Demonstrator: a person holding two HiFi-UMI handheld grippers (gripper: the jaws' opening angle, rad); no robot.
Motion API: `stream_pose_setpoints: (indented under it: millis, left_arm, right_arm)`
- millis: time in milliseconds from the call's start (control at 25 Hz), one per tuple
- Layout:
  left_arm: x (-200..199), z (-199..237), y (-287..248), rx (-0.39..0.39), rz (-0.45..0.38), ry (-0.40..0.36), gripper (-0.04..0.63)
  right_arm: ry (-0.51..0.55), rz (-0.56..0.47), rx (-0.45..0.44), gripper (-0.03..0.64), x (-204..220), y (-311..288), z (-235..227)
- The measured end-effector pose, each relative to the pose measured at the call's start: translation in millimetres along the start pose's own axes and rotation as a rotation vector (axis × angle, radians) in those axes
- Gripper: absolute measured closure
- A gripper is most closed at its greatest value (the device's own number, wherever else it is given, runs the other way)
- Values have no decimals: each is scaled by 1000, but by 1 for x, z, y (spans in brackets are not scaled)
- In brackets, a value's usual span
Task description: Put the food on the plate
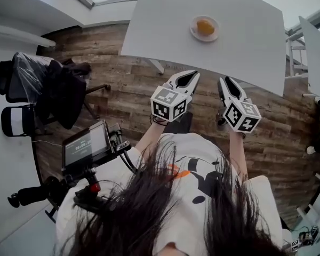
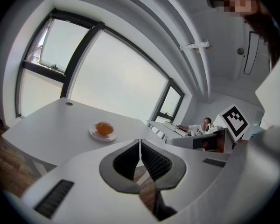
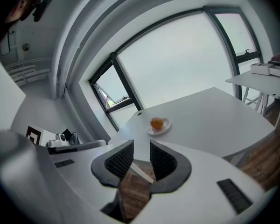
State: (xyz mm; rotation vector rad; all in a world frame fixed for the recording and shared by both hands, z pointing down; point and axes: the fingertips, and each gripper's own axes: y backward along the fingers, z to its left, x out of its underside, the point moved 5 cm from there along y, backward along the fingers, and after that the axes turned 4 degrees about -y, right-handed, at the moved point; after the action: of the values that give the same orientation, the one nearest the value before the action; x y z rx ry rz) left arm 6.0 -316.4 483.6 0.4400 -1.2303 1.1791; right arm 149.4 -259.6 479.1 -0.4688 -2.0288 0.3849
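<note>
An orange piece of food [image 1: 205,26] lies on a small white plate [image 1: 193,31] at the far side of the white table [image 1: 245,41]. The food [image 2: 103,128] on its plate [image 2: 94,134] also shows in the left gripper view, and the food [image 3: 157,123] and plate [image 3: 165,127] in the right gripper view. Both grippers hang over the wooden floor, short of the table's near edge and well away from the plate. My left gripper [image 1: 194,74] [image 2: 139,141] is shut with its tips touching and nothing held. My right gripper [image 1: 224,80] [image 3: 141,143] is shut down to a narrow slit and holds nothing.
A chair draped with a dark coat [image 1: 58,89] stands at the left. A small monitor rig [image 1: 88,145] hangs near the person's left side. Another white table [image 1: 317,47] stands at the right edge. A seated person [image 2: 203,125] is far off in the left gripper view.
</note>
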Motion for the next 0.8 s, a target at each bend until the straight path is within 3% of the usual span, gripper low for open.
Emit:
stream_pose_setpoints:
  millis: [440, 800]
  left_arm:
    - [51, -141, 11, -5, -6, -42, 584]
    - [99, -225, 52, -46, -4, -62, 584]
  right_arm:
    - [-18, 6, -63, 503, 57, 127, -49]
    - [-9, 26, -117, 503, 105, 205, -63]
